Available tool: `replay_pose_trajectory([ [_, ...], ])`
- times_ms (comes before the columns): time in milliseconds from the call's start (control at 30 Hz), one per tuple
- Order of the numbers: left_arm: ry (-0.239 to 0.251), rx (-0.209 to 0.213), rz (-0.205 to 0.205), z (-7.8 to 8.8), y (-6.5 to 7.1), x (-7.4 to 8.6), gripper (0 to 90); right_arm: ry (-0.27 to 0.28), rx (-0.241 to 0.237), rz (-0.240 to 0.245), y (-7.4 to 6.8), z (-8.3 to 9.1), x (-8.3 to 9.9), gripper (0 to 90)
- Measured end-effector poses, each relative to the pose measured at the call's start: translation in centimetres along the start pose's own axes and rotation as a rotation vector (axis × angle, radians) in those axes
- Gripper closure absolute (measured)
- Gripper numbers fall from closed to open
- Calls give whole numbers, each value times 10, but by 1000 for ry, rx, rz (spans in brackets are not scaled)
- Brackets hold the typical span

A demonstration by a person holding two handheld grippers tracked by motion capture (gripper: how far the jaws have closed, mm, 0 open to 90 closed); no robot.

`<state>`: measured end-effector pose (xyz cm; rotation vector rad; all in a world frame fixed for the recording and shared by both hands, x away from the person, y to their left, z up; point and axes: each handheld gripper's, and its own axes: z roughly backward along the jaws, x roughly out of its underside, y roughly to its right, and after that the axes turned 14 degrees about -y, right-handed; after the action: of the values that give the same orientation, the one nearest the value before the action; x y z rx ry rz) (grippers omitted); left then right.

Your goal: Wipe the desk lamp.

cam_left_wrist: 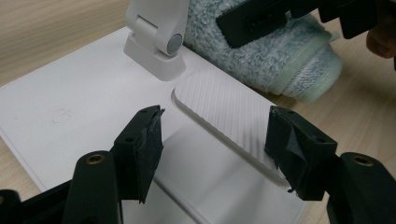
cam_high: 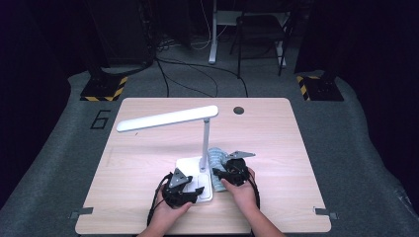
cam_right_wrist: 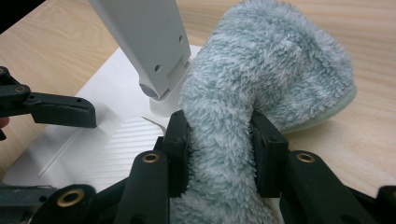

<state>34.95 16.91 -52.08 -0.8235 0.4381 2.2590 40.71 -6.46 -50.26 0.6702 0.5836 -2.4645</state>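
Risk first, left to right: left gripper (cam_left_wrist: 212,140) hovers with jaws apart and empty over the lamp base (cam_left_wrist: 84,93); a drop would strike its ribbed pad (cam_left_wrist: 224,116); right gripper (cam_right_wrist: 219,140) is clenched on the fuzzy cloth (cam_right_wrist: 280,70); dragging could snag the lamp stem (cam_right_wrist: 144,42) and tip it; cloth lies right of the stem, touching the base, bulk just beyond the jaws.

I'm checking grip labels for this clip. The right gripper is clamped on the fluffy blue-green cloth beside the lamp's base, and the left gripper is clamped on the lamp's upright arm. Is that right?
Not quite. The left gripper holds nothing: in the left gripper view its jaws stand open over the white lamp base, away from the lamp's arm. The right gripper does pinch the fluffy cloth.
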Motion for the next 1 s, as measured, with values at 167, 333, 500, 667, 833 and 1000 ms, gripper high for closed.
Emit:
replay_pose_trajectory([
  [167,-2,5,-2,0,0,0,361,16,32,38,0,14,3,640],
  [333,8,4,9,-1,0,0,360,38,53,48,3,30,8,639],
  [500,7,4,4,-1,0,0,361,56,98,79,7,43,16,637],
  [667,12,6,9,-1,0,0,360,72,137,60,19,61,27,635],
  [833,15,8,11,-1,0,0,360,93,152,1,38,75,39,632],
  [1000,18,13,21,-1,1,1,360,112,188,-47,60,88,53,629],
])
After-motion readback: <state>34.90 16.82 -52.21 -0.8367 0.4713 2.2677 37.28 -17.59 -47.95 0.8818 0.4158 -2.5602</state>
